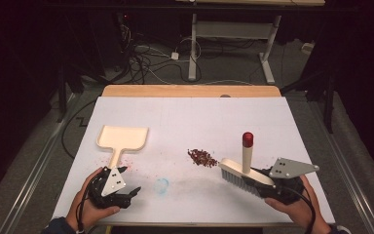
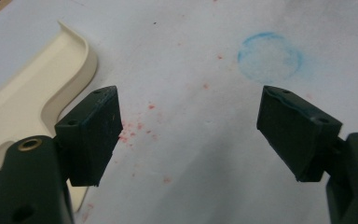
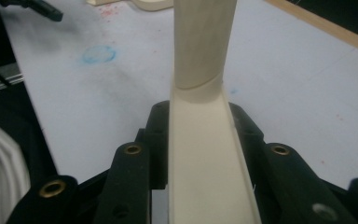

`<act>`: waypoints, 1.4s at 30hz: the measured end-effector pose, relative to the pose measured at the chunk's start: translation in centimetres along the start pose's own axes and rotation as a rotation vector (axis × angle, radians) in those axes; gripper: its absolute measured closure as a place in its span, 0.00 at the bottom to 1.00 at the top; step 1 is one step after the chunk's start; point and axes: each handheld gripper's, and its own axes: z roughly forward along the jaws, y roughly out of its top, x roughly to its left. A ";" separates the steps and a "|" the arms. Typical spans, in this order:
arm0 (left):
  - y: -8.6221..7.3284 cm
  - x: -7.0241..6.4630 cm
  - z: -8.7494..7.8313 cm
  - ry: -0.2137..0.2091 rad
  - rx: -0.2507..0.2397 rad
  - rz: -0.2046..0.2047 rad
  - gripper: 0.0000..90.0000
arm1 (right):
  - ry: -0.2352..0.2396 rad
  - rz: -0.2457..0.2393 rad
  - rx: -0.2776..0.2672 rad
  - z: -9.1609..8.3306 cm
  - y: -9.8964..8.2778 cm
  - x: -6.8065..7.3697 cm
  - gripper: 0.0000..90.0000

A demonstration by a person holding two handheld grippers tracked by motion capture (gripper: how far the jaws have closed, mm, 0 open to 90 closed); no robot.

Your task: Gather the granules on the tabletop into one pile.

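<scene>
A cream dustpan (image 1: pixel 122 138) lies flat at the table's left, its handle pointing toward the person. My left gripper (image 1: pixel 132 192) rests just below that handle, jaws open with nothing between them. In the left gripper view (image 2: pixel 189 130) the dustpan (image 2: pixel 28 93) lies beside the left jaw. My right gripper (image 1: pixel 259 181) is shut on the back of a cream brush (image 1: pixel 237 173), whose red-capped handle (image 1: pixel 248 140) stands upright. The brush back (image 3: pixel 205 158) sits clamped between the jaws of my right gripper (image 3: pixel 200 135). A small pile of red crumbs (image 1: pixel 202 157) lies left of the bristles.
A faint blue ring (image 1: pixel 161 185) is drawn on the white table sheet (image 1: pixel 190 117) between the hands, and is also seen ahead of the left jaws (image 2: pixel 269 56). Red specks dot the sheet near the dustpan handle. A wooden edge (image 1: pixel 190 90) runs along the far side.
</scene>
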 end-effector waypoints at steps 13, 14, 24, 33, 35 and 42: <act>0.1 -0.1 0.4 -0.010 0.016 0.009 0.24 | 0.081 0.156 0.138 -1.4 -2.4 -3.0 0.75; 0.1 -0.1 0.4 -0.011 0.016 0.009 0.24 | 0.077 0.175 0.143 -1.2 -2.5 -3.5 0.75; 0.1 -0.1 0.7 -0.018 0.028 0.024 0.24 | 0.060 0.175 0.232 0.1 -2.8 -8.8 0.64; 0.2 -0.3 1.2 -0.038 0.045 0.032 0.24 | 0.085 0.185 0.265 1.8 -3.0 -12.9 0.52; 0.2 -0.4 1.2 -0.045 0.052 0.029 0.24 | 0.089 0.207 0.258 2.3 -3.0 -13.8 0.48; 0.2 -0.4 1.2 -0.047 0.051 0.031 0.24 | -0.069 0.304 0.247 3.3 -3.6 -16.5 0.53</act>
